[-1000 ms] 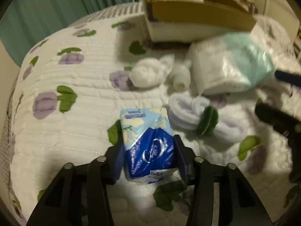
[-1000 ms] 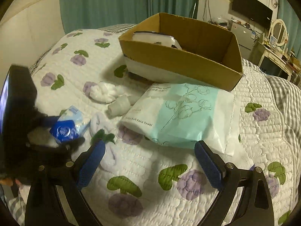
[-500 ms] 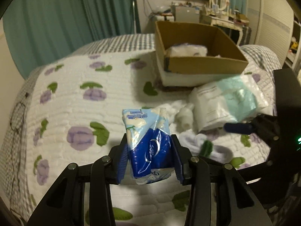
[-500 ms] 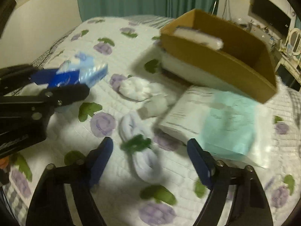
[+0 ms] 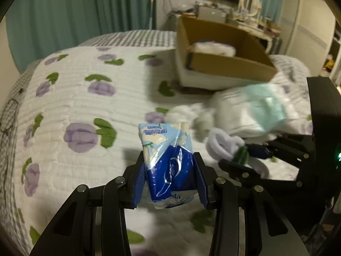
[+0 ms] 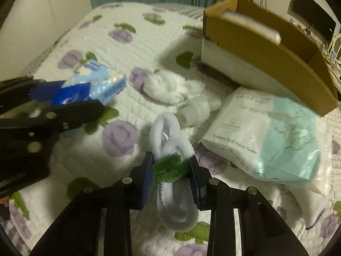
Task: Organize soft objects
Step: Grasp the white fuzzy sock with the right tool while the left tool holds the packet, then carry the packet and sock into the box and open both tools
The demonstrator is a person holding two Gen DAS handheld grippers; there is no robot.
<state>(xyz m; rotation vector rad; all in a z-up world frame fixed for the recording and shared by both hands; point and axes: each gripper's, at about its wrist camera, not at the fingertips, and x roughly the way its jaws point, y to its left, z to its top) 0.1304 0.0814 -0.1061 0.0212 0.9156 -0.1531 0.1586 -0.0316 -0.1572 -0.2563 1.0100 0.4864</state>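
My left gripper point(image 5: 169, 170) is shut on a blue and white tissue pack point(image 5: 168, 160) and holds it above the bed; the pack also shows in the right wrist view point(image 6: 96, 85). My right gripper point(image 6: 171, 166) is shut on a bundle of white fuzzy cord point(image 6: 170, 136) at its green fuzzy tie point(image 6: 170, 167); the bundle also shows in the left wrist view point(image 5: 223, 147). An open cardboard box point(image 5: 223, 53) with a white pack inside stands further back, also in the right wrist view point(image 6: 266, 49).
On the flowered quilt point(image 5: 85, 106) lie a large pack of face towels point(image 6: 266, 138), a white cloth wad point(image 6: 166, 87) and a small white bottle point(image 6: 196, 111). Green curtains hang behind the bed. A dresser with a mirror stands at the back right.
My left gripper has lifted the tissue pack off the quilt. My right gripper moved left over the white cord bundle and shut on its green tie.
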